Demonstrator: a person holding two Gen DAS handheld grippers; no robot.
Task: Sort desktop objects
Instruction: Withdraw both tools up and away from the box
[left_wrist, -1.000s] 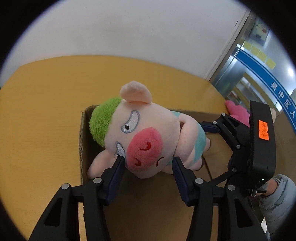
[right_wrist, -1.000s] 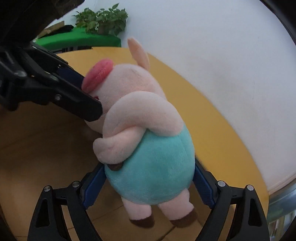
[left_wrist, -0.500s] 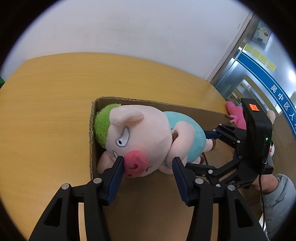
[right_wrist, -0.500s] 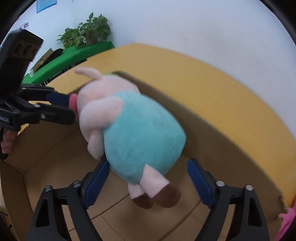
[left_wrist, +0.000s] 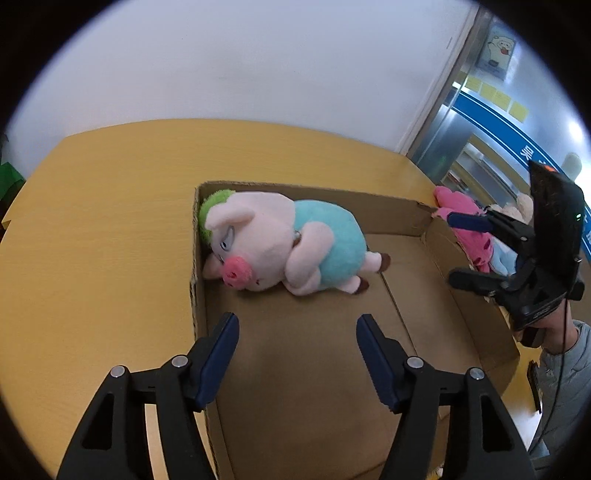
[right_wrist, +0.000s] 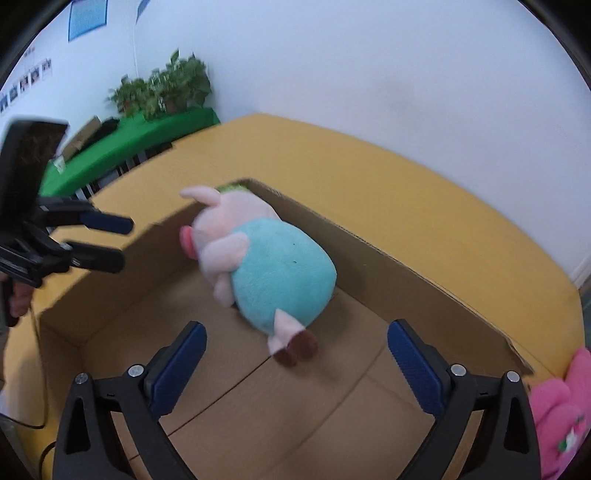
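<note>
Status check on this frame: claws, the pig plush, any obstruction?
Left claw and right claw opening, nothing between them. Pig plush lying in cardboard box, far corner. Nothing obstructing.

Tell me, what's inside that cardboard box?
Only a plush pig, lying on its side in a corner of the cardboard box, its head against the wall. The rest of the floor looks bare; whatever lies beneath the pig is hidden.

The left gripper points steeply downward, its jaws opening with nothing between the blue pads. The right gripper tilts downward too, jaws opening wide and empty. A grey sleeve shows behind its handle.
</note>
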